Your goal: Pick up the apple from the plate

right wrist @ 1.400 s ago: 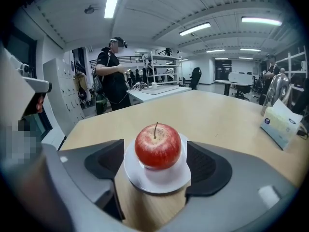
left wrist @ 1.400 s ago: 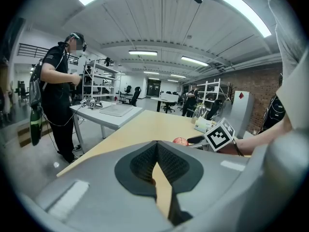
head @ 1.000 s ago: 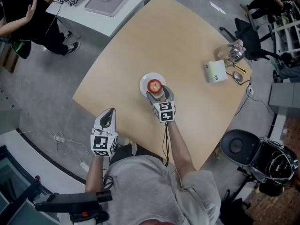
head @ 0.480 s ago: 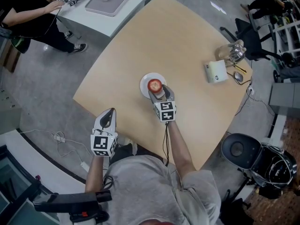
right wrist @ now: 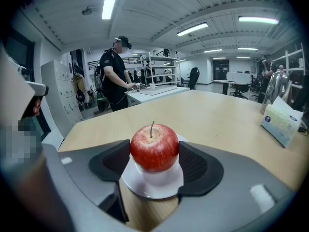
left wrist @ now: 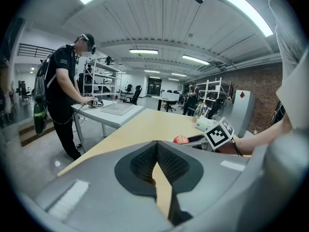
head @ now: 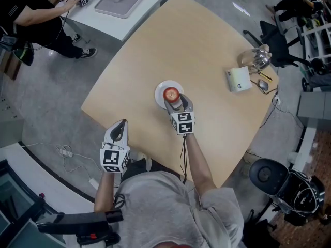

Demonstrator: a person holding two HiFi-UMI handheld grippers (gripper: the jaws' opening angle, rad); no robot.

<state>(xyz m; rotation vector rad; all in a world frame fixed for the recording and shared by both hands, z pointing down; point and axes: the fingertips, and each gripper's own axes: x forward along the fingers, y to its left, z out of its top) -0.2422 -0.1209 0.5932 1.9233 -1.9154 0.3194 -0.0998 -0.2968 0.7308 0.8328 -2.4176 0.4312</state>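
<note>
Much bare worktop [head: 196,45] is lying open beyond the plate [head: 160,88], grey floor [head: 46,87] all round. The apple [right wrist: 154,144] is sitting upright on that plate, stem pointing up; the right tongs [right wrist: 155,154], having just been closing, are seemingly pinching it. The left tongs [left wrist: 157,146] are hanging pressed together off the near edge.

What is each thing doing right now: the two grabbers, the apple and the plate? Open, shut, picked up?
right gripper: jaws have just been closing, now shut on the apple, pads on both its sides.
left gripper: jaws shut, nothing between them.
apple: upright, stem up, not lifted, sitting on the plate.
plate: flat on the table, under the apple.
</note>
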